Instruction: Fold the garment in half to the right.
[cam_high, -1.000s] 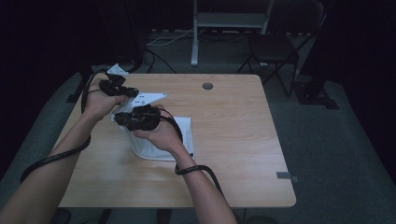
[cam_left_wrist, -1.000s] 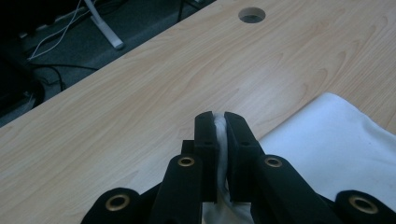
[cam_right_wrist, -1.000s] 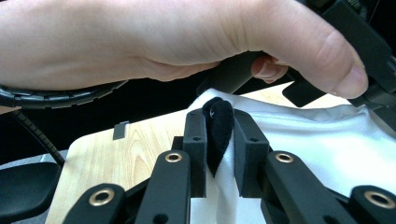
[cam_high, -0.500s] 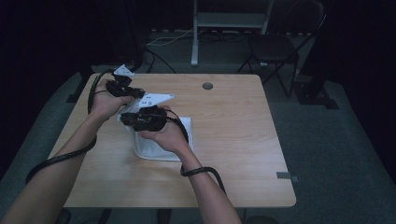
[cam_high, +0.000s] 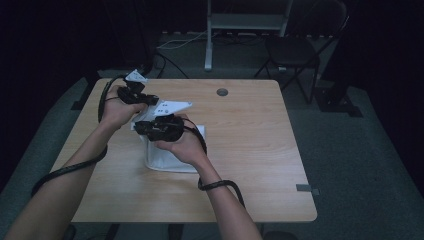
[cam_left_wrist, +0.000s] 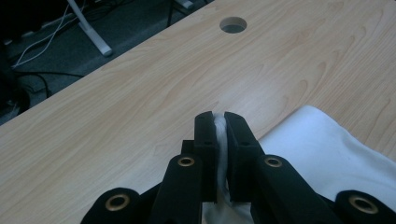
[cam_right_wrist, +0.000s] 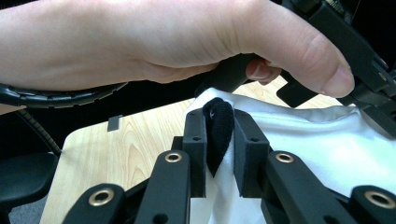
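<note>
A white cloth (cam_high: 172, 159) lies on the wooden table (cam_high: 250, 150), its near-left part lifted. My left gripper (cam_high: 151, 101) is shut on an edge of the white cloth (cam_left_wrist: 327, 154); the fabric shows as a thin white strip between its jaws (cam_left_wrist: 220, 133). My right gripper (cam_high: 141, 127) sits just in front of it, shut on a fold of the cloth (cam_right_wrist: 303, 149) together with a small black fabric piece (cam_right_wrist: 218, 133). In the right gripper view, the person's left hand (cam_right_wrist: 163, 42) hovers close above, holding the left gripper.
A round cable hole (cam_high: 222, 92) sits near the table's far edge, also seen in the left gripper view as the hole (cam_left_wrist: 233, 24). A chair (cam_high: 300, 50) and a metal stand (cam_high: 210, 40) are on the floor beyond. A grey tape strip (cam_high: 306, 188) marks the near-right corner.
Both hands have shifted slightly to the right and away, carrying the gripped edge of the cloth with them. Both grippers stay shut.
</note>
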